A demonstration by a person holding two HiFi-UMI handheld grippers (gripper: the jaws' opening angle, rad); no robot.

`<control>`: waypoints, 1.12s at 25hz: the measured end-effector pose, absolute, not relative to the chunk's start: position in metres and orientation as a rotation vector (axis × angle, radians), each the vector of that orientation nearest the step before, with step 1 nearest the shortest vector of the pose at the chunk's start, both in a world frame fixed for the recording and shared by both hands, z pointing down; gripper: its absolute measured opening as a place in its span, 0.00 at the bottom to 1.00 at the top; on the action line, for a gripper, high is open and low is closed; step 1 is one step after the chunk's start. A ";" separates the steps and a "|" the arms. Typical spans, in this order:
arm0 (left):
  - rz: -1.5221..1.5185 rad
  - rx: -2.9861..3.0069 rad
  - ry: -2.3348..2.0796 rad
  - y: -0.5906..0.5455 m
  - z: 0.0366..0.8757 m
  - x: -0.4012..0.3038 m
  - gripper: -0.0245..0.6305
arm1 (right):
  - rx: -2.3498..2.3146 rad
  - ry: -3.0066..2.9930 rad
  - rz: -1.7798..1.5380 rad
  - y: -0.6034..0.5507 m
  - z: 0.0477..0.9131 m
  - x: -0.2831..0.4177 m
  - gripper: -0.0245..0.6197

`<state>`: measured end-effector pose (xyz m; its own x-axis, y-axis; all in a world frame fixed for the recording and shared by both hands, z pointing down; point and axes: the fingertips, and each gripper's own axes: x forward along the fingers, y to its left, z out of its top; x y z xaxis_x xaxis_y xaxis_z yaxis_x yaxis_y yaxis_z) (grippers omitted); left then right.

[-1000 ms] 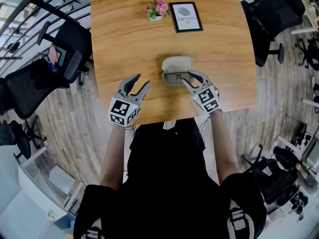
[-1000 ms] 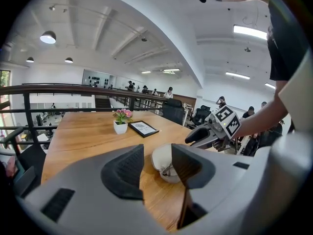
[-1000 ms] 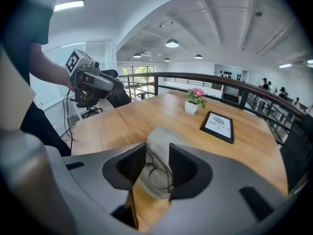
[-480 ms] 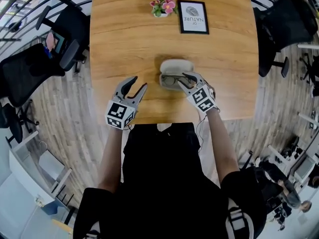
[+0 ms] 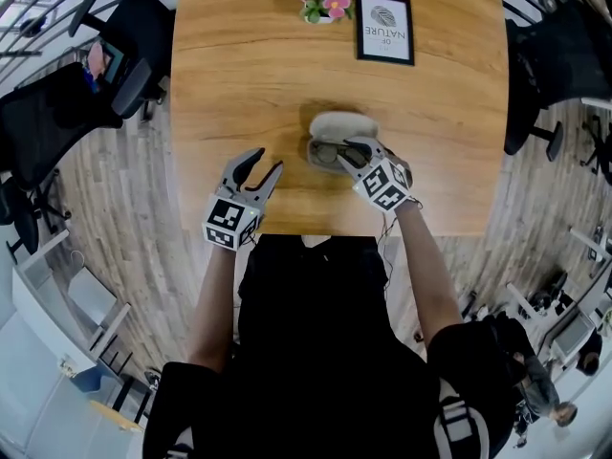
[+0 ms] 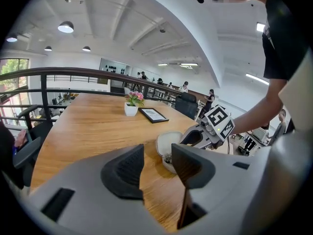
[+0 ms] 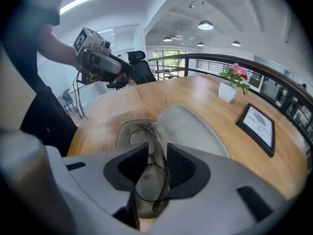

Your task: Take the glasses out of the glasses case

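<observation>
**Q:** Right gripper (image 7: pixel 157 154): what state?
**A:** The jaws are partly open and have just been closing in, tilted down into the case (image 7: pixel 193 129). The glasses (image 7: pixel 152 192) stand between the pads, with one lens rim in the gap. The pads do not yet look pressed on it.

**Q:** Where do the glasses lie?
**A:** They lie folded in the lower shell of the case, mid-table (image 5: pixel 249 75). The lid lies open toward 12 o'clock, and the gripper enters from 5 o'clock.

**Q:** The left gripper (image 6: pixel 157 156)?
**A:** Its jaws are apart with nothing between them. It hangs over the table at 8 o'clock of the case, well apart from it.

**Q:** Likely faults from here?
**A:** The pads seem to bracket thin wire and a lens. A hard squeeze may bend the rim or smear the glass, and a weak one may let the glasses slip back. With the case unheld, a snagged arm of the glasses could drag it up or along the table.
</observation>
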<state>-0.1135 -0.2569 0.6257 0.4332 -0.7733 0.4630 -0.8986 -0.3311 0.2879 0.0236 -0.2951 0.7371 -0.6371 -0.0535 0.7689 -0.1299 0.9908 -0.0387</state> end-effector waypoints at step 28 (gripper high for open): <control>0.331 2.246 -1.363 -0.262 0.619 -0.118 0.32 | 0.011 -2.169 -0.022 -0.288 0.741 0.015 0.08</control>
<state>-0.1181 -0.2618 0.6193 0.4727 -0.7618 0.4429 -0.8801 -0.3827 0.2809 0.0153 -0.2880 0.7410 -0.5629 -0.0165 0.8264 -0.0001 0.9998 0.0199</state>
